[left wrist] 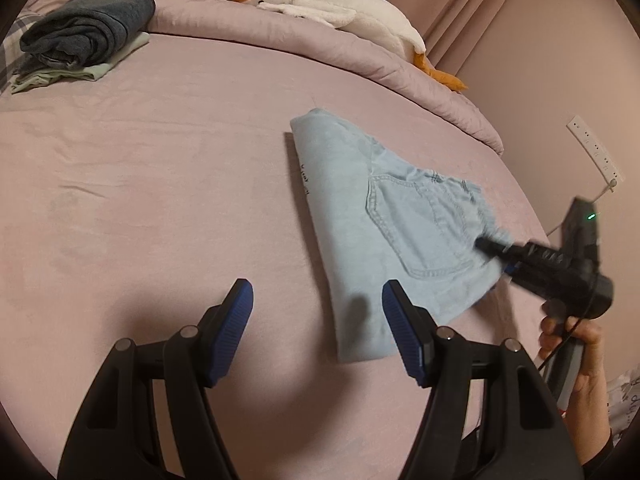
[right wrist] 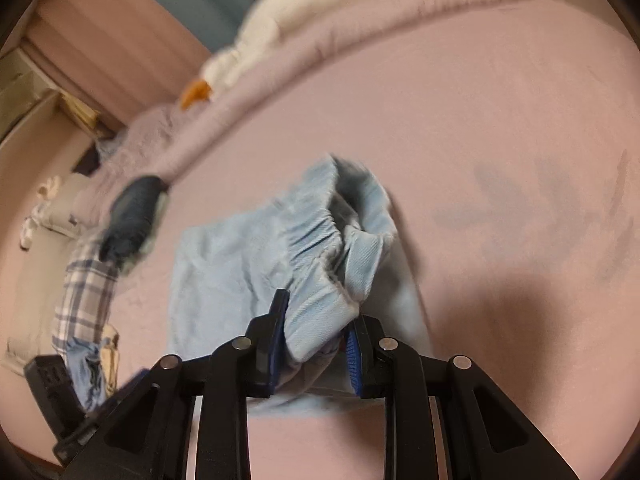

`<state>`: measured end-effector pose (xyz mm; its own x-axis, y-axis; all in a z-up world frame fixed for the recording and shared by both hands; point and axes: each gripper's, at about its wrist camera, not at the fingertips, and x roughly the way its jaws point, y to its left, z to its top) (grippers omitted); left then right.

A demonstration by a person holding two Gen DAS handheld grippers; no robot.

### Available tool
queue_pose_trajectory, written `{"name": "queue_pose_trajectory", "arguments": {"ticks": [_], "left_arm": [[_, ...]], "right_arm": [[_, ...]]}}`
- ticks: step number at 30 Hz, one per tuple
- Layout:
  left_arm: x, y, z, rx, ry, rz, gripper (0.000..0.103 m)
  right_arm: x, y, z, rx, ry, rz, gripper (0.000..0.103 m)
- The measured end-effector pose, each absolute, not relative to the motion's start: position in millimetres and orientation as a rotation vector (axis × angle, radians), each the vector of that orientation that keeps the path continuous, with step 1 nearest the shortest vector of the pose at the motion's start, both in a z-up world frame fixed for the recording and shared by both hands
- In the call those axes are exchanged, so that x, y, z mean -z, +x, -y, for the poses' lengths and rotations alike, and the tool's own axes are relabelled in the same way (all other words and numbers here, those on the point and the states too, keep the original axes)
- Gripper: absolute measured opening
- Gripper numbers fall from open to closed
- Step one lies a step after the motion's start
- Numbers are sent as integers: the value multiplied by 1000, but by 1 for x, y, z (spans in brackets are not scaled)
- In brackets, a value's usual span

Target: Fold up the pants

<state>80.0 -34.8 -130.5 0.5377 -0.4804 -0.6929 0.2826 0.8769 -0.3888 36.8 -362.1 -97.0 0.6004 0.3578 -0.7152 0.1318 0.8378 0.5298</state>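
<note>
My right gripper is pinching the gathered waistband of the pants, the cloth bunched between its blue pads and lifted a little off the bed. My left gripper is spread wide and holds nothing; one of its fingers hangs over the near corner of the pants, the other over bare sheet.

The pants are pale blue denim and lie toward the right side of the bed, already doubled into a compact panel with a back pocket facing up. The far fold looks tidy and square. The waistband end, where my right gripper has hold, is rumpled and not laid flat.

I judge the folding well along: the legs seem brought together and folded up, and what is left is to lay this waistband end over or smooth it down, then perhaps carry the bundle to the stack of folded clothes at the far left corner. A plush goose lies on the rolled duvet along the far edge.
</note>
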Motion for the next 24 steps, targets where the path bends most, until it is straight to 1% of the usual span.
{"name": "queue_pose_trajectory", "arguments": {"ticks": [1,2,4,5,6,13,16,17,18,19,20,21,22,24], "left_arm": [[129,82,35,461,-240,-891,67],[127,84,36,461,-234,-884,67],[125,89,36,456,-229,-877,67],[123,93,36,455,-230,-877,67],[122,96,37,455,-233,-875,67],[105,135,63,489,-206,-838,65],[100,150,79,495,-171,-836,65],[99,155,84,497,-159,-833,64],[99,162,89,504,-146,-836,60],[99,166,93,507,-132,-838,53],[100,174,98,505,-106,-847,49],[101,178,102,506,-90,-855,43],[103,184,105,509,-76,-865,38],[109,194,111,502,-45,-886,38]], "right_arm": [[104,38,366,-122,586,-974,33],[106,36,370,-124,595,-975,35],[100,24,377,-130,609,-939,47],[96,19,379,-107,591,-924,54],[89,13,379,-58,542,-904,59],[44,2,346,34,206,-761,60],[34,7,325,25,99,-725,56],[34,10,319,19,69,-723,51],[35,12,315,13,48,-723,45],[37,13,308,-2,25,-724,42],[38,13,305,-13,14,-723,36],[40,13,298,-39,7,-725,32],[43,15,291,-68,5,-733,30],[49,16,277,-111,-20,-748,28]]}}
